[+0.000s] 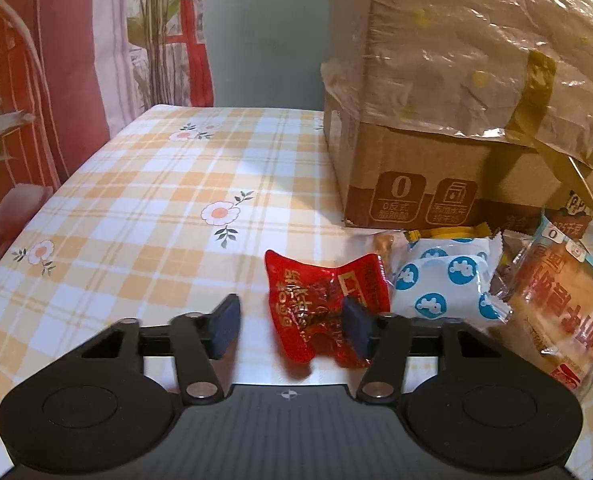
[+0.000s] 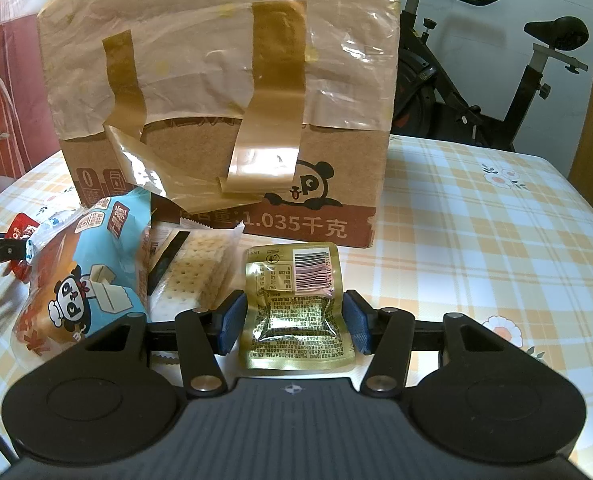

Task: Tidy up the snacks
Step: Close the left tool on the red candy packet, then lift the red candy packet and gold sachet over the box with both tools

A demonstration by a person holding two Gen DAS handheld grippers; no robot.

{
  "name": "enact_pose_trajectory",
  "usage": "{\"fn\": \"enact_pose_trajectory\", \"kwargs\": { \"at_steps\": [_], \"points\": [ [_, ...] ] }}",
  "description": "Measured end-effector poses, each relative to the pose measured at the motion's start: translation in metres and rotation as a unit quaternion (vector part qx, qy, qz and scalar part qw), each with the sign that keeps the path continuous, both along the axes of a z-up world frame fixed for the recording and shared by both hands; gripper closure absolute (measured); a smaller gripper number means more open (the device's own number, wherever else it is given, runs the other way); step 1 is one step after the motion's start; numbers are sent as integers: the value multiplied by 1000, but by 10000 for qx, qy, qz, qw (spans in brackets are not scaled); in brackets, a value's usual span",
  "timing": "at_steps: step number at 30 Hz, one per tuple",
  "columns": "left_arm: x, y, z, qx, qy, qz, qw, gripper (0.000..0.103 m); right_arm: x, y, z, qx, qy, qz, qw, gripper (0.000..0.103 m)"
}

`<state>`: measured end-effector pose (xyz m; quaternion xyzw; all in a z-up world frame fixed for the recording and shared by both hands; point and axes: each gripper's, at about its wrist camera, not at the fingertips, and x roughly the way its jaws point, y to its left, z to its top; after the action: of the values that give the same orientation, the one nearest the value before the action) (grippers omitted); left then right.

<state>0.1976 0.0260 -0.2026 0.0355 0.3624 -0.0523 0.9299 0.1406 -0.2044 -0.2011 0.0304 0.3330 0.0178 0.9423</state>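
Yellow-and-white checked tablecloth with printed daisies covers the work surface; red patterned curtains hang behind it on one side and a black exercise bike stands behind it on the other. A brown cardboard box with loose tan tape strips and a crumpled plastic wrap over its top sits on the cloth, printed with a panda logo and "1.035" along its base.

Snacks lie grouped in front of the box. Left gripper: jaws spread apart. Its right-hand pad overlaps the edge of a crinkled red foil snack packet with gold lettering; the left-hand pad is clear of the packet, over bare cloth. Whether the right pad is touching the foil cannot be determined. Just beside the red packet lies a white wrapper with blue round mouse emblems, and beyond that a clear-and-blue bag holding a golden bread or cake.

Right gripper: jaws spread, one pad on each side of a gold foil pouch with a barcode label, which lies flat on the cloth. Both pads are at the pouch's edges; firm clamping is not evident. To its left lie a clear pack of pale perforated crackers and the blue panda-print bread bag.
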Motion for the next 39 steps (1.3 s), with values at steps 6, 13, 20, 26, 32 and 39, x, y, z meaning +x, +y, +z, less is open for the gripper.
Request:
{"fn": "enact_pose_trajectory", "kwargs": {
  "at_steps": [6, 13, 20, 26, 32, 39],
  "points": [
    [-4, 0, 4, -242, -30, -142, 9996, 82, 0, 0, 0, 6, 1, -1, 10000, 47],
    [-9, 4, 18, -386, -335, -88, 9987, 84, 0, 0, 0, 33, -2, -3, 10000, 47],
    [-11, 7, 35, -472, -593, -24, 9971, 90, -3, -5, 4, 185, -26, -80, 9998, 48],
    [-7, 7, 33, -503, -554, -79, 9972, 90, -4, -15, 7, 317, 6, -288, 9991, 48],
    [-10, 9, 38, -554, -664, -137, 9962, 90, -11, -23, 11, 369, -49, -435, 9984, 48],
    [-13, 9, 48, -568, -844, -140, 9947, 90, -15, -36, 19, 382, -156, -625, 9972, 48]
  ]
}}
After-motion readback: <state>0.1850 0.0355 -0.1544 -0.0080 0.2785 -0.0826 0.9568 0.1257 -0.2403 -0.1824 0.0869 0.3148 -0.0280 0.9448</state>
